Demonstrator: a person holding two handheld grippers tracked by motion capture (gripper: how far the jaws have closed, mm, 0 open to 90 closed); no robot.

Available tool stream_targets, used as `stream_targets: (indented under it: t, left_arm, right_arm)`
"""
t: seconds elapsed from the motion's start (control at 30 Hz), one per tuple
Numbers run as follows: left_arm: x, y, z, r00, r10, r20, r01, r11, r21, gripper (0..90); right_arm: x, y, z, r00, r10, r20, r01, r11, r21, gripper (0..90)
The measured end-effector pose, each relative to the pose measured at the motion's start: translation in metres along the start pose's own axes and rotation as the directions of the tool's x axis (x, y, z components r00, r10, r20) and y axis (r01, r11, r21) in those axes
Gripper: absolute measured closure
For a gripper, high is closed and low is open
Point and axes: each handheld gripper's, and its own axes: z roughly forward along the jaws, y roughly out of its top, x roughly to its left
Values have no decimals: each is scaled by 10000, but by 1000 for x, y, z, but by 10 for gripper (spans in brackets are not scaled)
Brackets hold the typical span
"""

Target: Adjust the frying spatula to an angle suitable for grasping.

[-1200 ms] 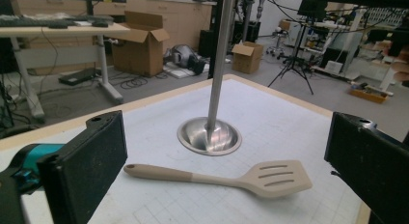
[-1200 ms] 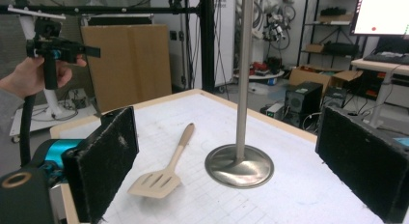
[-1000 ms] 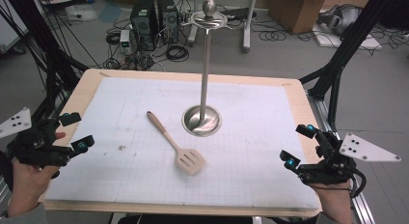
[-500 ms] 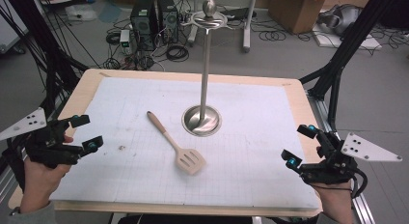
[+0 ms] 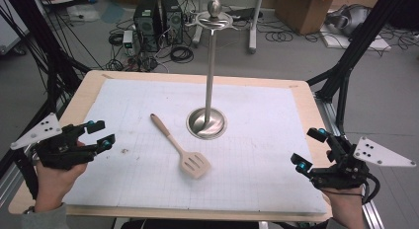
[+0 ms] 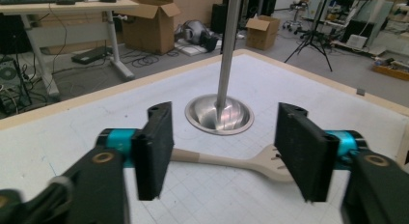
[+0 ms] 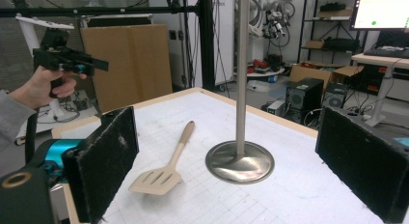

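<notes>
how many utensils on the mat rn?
1. A spatula lies flat mid-mat, just left of the stand's base, handle pointing away toward the far left. The stand's hooks look empty.

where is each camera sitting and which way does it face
High view: above the person's side of the table, looking forward and down; both hands, left gripper and right gripper enter at the bottom.
Left gripper view: rides the left gripper, facing the spatula and the metal stand; its own jaws have just been closing, nothing between them.
Right gripper view: rides the right gripper, looking across the table; the left hand shows far off.
Shared: all three show spatula and stand.
</notes>
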Motion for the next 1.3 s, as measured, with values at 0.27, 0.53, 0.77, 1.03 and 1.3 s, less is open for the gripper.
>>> stream_targets:
  t: [0.27,0.53,0.77,1.03,1.3]
  left_arm:
    - [3,-9,18,9999,-161,-12,161,9990,423,641]
    - [9,-17,40,9991,232,-350,-203,9966,802,783]
    - [18,-26,49,9980,420,-476,-397,9980,489,884]
    - [24,-37,64,9951,317,-933,-306,9994,131,888]
    - [23,-42,83,9925,701,-1004,-625,9951,773,894]
  right_arm:
    - [2,-1,-7,9999,31,114,-31,10000,-17,69]
    - [6,-3,-17,9997,-71,242,69,9999,97,69]
    - [9,-6,-27,9995,-122,278,123,9999,-26,69]
    - [12,-9,-25,9997,-227,24,227,9996,157,69]
    - [16,-10,-25,9996,-291,-45,292,9993,217,69]
